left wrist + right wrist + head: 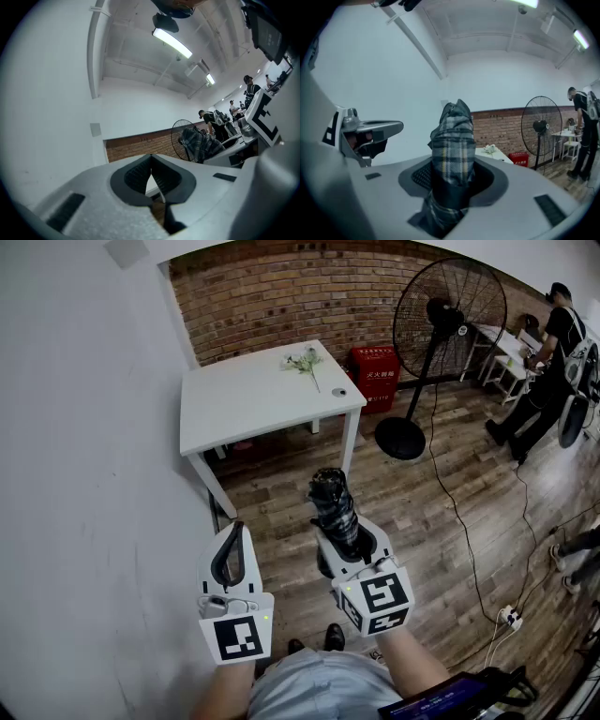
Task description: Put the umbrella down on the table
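A folded plaid umbrella (335, 507) sticks forward out of my right gripper (349, 542), whose jaws are shut on its lower part. In the right gripper view the umbrella (453, 154) rises between the dark pads, its tip toward the far wall. My left gripper (232, 557) is beside it at the left, shut and holding nothing; its pads (151, 176) meet in the left gripper view. The white table (244, 404) stands ahead against the brick wall, well beyond both grippers.
A sprig of flowers (305, 362) and a small round object (338, 391) lie on the table's far right part. A tall standing fan (436, 324) and red box (375, 371) stand to the right. A person (548, 362) works at the far right. Cables (469, 540) cross the wooden floor.
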Motion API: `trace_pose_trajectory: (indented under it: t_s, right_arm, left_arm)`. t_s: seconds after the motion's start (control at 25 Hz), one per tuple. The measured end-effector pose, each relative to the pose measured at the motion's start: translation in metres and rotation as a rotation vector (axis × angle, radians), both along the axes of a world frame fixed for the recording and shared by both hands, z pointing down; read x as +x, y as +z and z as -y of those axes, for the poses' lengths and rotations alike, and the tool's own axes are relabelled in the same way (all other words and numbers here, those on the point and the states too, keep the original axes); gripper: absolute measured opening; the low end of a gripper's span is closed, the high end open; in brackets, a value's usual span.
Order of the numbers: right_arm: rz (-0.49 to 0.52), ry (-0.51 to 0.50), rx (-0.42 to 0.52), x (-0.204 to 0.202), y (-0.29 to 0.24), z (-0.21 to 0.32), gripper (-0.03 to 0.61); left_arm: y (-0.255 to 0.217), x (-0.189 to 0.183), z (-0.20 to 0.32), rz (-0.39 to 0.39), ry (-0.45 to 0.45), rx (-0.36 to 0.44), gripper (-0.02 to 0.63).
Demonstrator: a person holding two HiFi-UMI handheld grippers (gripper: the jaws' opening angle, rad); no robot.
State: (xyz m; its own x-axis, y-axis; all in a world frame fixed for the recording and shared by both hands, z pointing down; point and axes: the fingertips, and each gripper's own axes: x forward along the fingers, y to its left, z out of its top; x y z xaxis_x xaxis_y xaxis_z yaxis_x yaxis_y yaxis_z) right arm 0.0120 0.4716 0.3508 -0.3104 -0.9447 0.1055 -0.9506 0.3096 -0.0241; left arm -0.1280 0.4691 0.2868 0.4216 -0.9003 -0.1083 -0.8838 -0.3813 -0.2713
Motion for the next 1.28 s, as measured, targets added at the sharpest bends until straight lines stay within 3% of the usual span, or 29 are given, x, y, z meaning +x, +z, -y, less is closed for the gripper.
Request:
trace_pose_trajectory:
  t_s: [0.64, 0.8, 1.28]
  right_arm:
    - [-0.035, -0.019, -0.001, 0.059, 0.013, 0.016, 0.184]
    - [-0.023, -0.014, -0.015, 0.075, 0.020, 0.032, 0.184]
    - [-0.032, -0.020, -0.041, 0.073, 0.037, 0.109, 0.186]
  left_arm:
    - [0.014, 0.056, 0.017, -0.008, -0.033, -0.019, 0.009]
    - [0.018, 0.070, 0.025, 0.021, -0.038, -0.011, 0.009]
    - [0.039, 0.060, 0.105, 0.017, -0.055, -0.042, 0.008]
